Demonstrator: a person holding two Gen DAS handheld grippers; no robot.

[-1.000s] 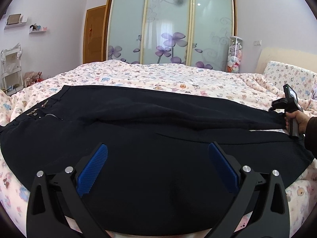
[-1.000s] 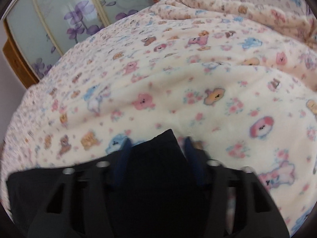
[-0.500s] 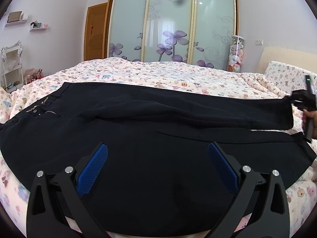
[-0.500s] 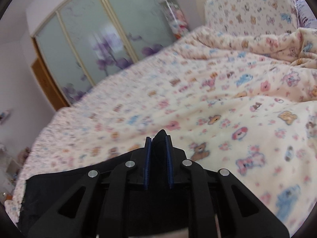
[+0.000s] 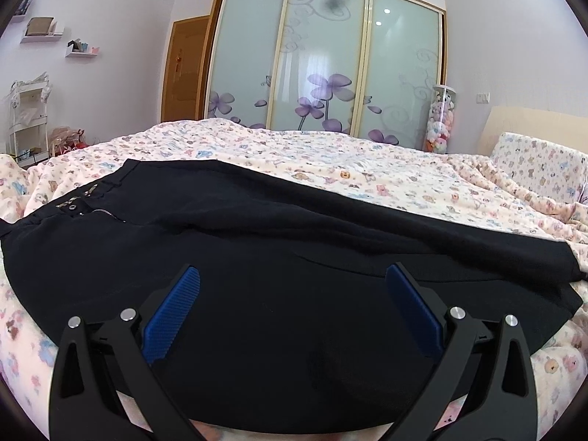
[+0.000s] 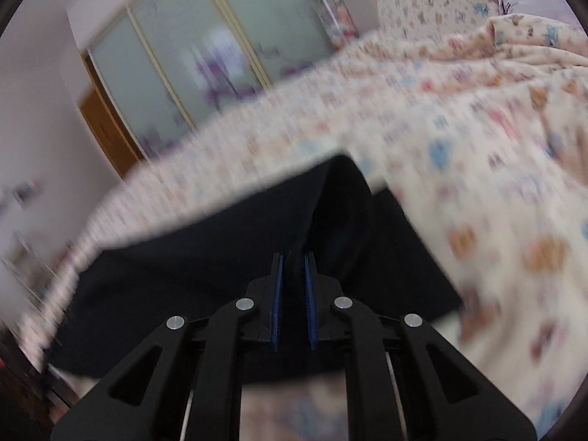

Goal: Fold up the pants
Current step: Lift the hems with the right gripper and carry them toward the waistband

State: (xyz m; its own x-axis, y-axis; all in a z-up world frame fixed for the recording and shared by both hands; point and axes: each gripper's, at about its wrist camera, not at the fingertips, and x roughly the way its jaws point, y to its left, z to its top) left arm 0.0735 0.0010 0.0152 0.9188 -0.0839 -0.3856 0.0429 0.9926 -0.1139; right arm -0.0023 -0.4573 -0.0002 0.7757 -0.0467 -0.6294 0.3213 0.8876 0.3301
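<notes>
Black pants (image 5: 257, 257) lie spread across the bed, waistband with zipper at the left, leg ends at the right. My left gripper (image 5: 290, 286) is open and empty, held just above the near leg. In the blurred right wrist view, my right gripper (image 6: 293, 268) is shut on the hem end of a pant leg (image 6: 338, 205) and holds it lifted above the rest of the pants (image 6: 205, 257).
The bed has a cream blanket with a bear print (image 5: 367, 169). A pillow (image 5: 540, 169) and headboard are at the right. Sliding wardrobe doors (image 5: 323, 62), a wooden door and a white shelf rack (image 5: 25, 121) stand behind the bed.
My right gripper closed on the pant leg end and lifted it, swinging toward the waistband side. It has left the left wrist view. The left gripper has stayed open in place.
</notes>
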